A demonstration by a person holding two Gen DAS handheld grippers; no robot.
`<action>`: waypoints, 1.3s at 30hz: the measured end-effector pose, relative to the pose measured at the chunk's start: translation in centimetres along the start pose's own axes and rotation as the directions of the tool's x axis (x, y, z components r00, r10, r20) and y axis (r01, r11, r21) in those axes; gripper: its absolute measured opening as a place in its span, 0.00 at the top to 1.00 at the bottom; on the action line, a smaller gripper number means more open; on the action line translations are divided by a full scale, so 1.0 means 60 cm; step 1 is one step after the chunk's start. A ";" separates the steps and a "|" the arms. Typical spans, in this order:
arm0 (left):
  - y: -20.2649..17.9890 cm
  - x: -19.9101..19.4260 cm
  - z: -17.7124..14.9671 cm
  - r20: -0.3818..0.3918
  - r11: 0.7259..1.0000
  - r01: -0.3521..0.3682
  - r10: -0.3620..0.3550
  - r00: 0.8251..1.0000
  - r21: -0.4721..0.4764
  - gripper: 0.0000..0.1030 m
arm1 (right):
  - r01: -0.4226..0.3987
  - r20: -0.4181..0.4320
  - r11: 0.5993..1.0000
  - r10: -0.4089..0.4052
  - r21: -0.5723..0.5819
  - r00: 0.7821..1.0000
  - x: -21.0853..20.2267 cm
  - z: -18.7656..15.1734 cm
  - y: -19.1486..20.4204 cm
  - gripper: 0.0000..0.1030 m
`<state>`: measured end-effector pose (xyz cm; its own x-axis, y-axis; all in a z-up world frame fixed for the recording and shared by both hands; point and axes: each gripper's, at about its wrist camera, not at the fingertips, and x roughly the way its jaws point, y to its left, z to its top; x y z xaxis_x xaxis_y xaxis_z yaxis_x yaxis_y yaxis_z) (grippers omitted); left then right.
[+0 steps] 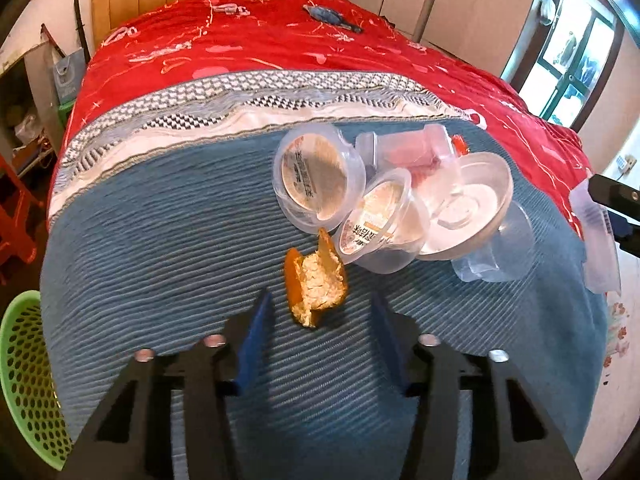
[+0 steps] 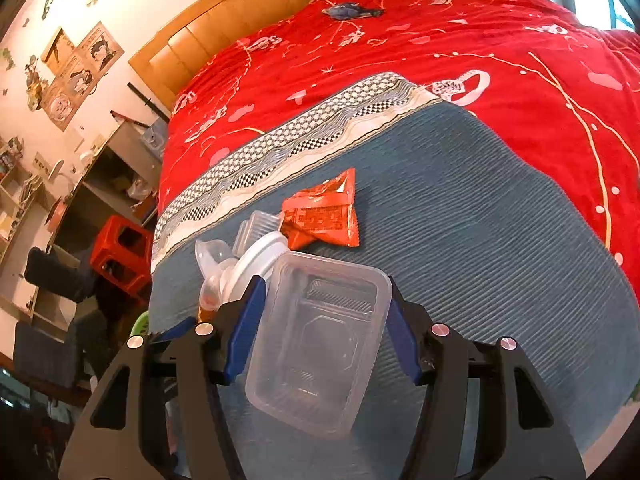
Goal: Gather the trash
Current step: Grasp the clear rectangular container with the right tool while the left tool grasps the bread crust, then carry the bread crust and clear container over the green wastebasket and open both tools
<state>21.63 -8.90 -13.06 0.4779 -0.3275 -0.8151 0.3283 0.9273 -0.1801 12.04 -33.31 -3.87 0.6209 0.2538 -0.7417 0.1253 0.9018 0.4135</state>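
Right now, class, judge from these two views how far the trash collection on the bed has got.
Nothing visibly collected yet. In hand: the right gripper clamps a clear rectangular tray. The left gripper is open around the orange peel. Left: the clear cups and orange wrapper, for the green basket.

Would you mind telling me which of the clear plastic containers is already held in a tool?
The rectangular tray, clamped in the right tool; the round cups lie piled on the bed.

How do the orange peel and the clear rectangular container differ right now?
The orange peel lies free on the blue blanket, between the left gripper's open jaws; the clear rectangular container is clamped in the right gripper. The peel is opaque and ragged; the container transparent and moulded. Both are trash.
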 end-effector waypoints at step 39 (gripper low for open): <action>0.323 -0.293 -0.160 0.167 0.908 -0.219 0.292 0.942 -0.357 0.83 | -0.267 -0.186 0.919 0.220 -0.290 0.958 0.083 -0.103 0.341 0.43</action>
<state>11.79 16.57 -7.49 0.6823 -0.0675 -0.7280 -0.0971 0.9785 -0.1818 12.90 -11.42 -2.35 0.4778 0.5064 -0.7178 -0.2754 0.8623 0.4250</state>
